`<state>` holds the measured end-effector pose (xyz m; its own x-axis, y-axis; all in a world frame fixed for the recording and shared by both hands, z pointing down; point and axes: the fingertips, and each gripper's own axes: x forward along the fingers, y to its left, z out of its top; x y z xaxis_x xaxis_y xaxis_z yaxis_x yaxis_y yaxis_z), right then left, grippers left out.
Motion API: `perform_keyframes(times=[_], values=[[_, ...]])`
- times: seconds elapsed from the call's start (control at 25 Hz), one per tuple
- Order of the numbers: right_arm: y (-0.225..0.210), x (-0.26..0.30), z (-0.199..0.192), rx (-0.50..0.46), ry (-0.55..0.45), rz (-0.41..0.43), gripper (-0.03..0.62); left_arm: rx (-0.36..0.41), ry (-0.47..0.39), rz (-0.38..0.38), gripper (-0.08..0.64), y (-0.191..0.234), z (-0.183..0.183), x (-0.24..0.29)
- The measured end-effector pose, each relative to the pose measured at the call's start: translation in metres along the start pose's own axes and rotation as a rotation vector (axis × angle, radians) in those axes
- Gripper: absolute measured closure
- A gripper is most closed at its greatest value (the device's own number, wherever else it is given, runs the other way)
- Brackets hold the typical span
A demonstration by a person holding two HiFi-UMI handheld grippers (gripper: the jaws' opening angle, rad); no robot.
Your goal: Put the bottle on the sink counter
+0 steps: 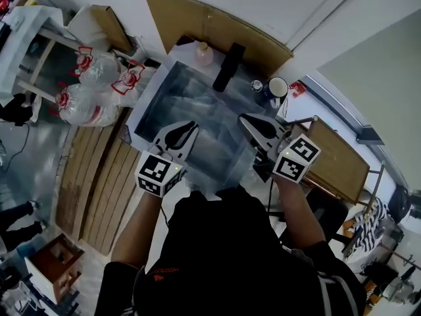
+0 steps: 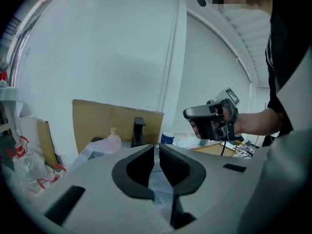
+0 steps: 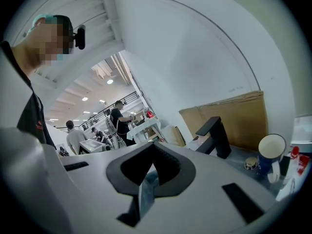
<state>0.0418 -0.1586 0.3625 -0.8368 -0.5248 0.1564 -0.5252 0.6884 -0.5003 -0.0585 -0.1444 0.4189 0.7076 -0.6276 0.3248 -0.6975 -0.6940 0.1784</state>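
Observation:
The bottle (image 1: 204, 53) is a small pink round flask that stands on the sink counter's far left corner, left of the black faucet (image 1: 228, 66). In the left gripper view the bottle (image 2: 113, 140) shows beyond the jaws, to their left. My left gripper (image 1: 191, 126) hovers over the near side of the sink basin (image 1: 197, 97), jaws nearly together with nothing between them (image 2: 157, 150). To its right my right gripper (image 1: 245, 119) is held at about the same height, tips meeting and empty (image 3: 153, 145). Both are well short of the bottle.
A blue and white mug (image 1: 277, 87) and a small tin (image 1: 256, 85) stand right of the faucet. A cardboard sheet (image 1: 210, 18) leans on the wall behind the sink. Knotted plastic bags (image 1: 85, 91) lie on the floor at the left. A wooden table (image 1: 342, 157) is at the right.

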Motion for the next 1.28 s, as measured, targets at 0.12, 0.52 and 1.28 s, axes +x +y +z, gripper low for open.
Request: perform_keyframes(times=[0.12,0.52,1.28], values=[[0.008,-0.001,0.000,-0.010,-0.006,0.007,0.588,0.018,-0.004,0.003,0.518,-0.001,0.003,-0.010],[0.029,-0.002,0.002,-0.043,-0.006,0.031,0.588,0.041,-0.038,0.014,0.532,-0.001,0.017,-0.028],[0.049,0.003,0.002,-0.114,0.031,0.073,0.588,0.050,-0.059,-0.010,0.538,-0.009,0.027,-0.032]])
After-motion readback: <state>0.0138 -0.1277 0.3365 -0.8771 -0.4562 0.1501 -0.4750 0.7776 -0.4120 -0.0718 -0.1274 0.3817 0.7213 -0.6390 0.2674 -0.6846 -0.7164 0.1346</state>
